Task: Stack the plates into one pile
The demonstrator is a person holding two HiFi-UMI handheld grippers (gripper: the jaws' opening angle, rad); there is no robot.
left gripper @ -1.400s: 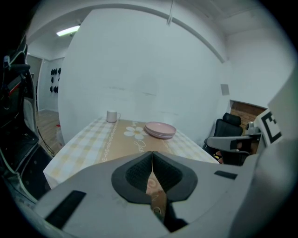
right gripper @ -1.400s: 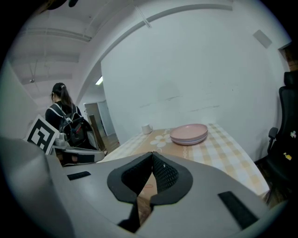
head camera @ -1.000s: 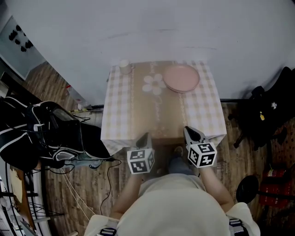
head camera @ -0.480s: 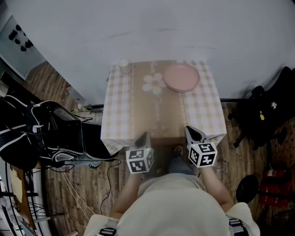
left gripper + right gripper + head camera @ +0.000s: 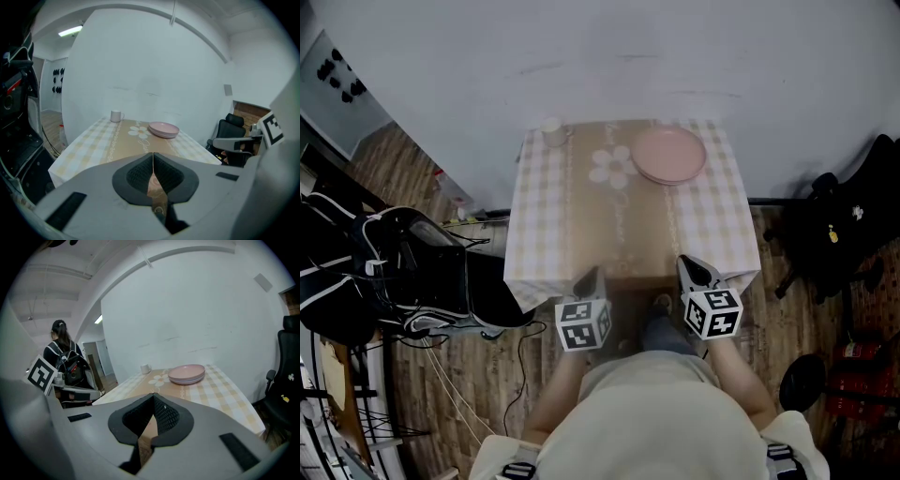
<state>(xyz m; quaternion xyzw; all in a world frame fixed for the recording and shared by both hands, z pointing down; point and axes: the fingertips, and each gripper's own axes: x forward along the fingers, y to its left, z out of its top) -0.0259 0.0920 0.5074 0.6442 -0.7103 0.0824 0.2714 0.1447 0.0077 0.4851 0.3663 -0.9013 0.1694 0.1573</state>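
Both of my tongs are pressed together and pinch nothing. My left gripper (image 5: 591, 279) and my right gripper (image 5: 693, 271) hang side by side over the near edge of the small square table (image 5: 542, 230), a gap between them, each tilted a little downward toward the tabletop. In the left gripper view the dark ribbed pads meet in one thin seam; in the right gripper view the tips also touch.

The cloth on the table is checked cream and beige at its sides, with a plain tan band down the middle that carries a white daisy print (image 5: 612, 171). The round pink plates (image 5: 669, 157) sit as one low pile at the far right of the table, just right of the daisy and close to the white wall. I think two or three lie there, but the rims run together, so I cannot count them.

At the far left corner stands a small white handled mug (image 5: 553, 132), well apart from the pile. A black office chair (image 5: 848, 220) stands on the wooden floor to the right.
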